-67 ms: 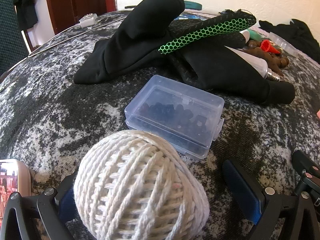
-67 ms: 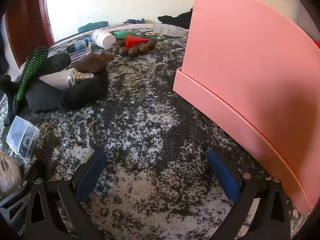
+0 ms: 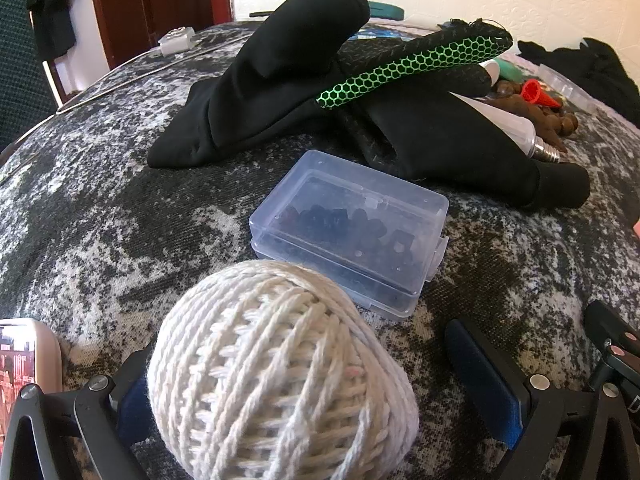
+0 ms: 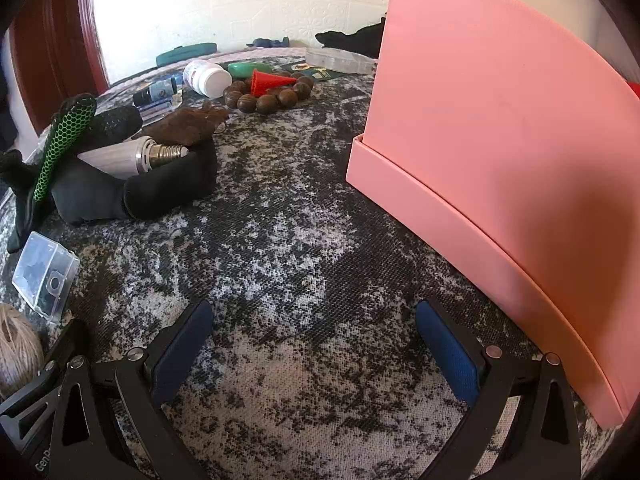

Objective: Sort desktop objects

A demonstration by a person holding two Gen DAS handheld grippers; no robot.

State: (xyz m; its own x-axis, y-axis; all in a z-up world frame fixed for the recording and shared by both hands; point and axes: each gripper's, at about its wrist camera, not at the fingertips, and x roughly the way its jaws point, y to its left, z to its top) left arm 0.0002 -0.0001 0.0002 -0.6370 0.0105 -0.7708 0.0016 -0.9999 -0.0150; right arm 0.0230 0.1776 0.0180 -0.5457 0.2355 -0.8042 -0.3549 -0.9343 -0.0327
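Note:
A ball of cream twine (image 3: pixel 280 372) sits between the fingers of my left gripper (image 3: pixel 296 352). The jaws stand wide, and a gap shows between the ball and the right pad (image 3: pixel 484 376). Just beyond lies a clear plastic box (image 3: pixel 348 232) of small dark parts. Behind it are black gloves (image 3: pixel 280 80) with a green honeycomb strip and a white light bulb (image 3: pixel 516 128). My right gripper (image 4: pixel 314 312) is open over bare tablecloth with nothing between its pads. The twine ball (image 4: pixel 16 344) and the clear box (image 4: pixel 44 276) appear at its far left.
A tall pink box (image 4: pixel 500 160) stands close on the right. At the back lie wooden beads (image 4: pixel 264 100), a red cone (image 4: pixel 268 82), a white bottle (image 4: pixel 208 76) and a small dark bottle (image 4: pixel 156 92). A phone (image 3: pixel 24 360) lies by my left finger.

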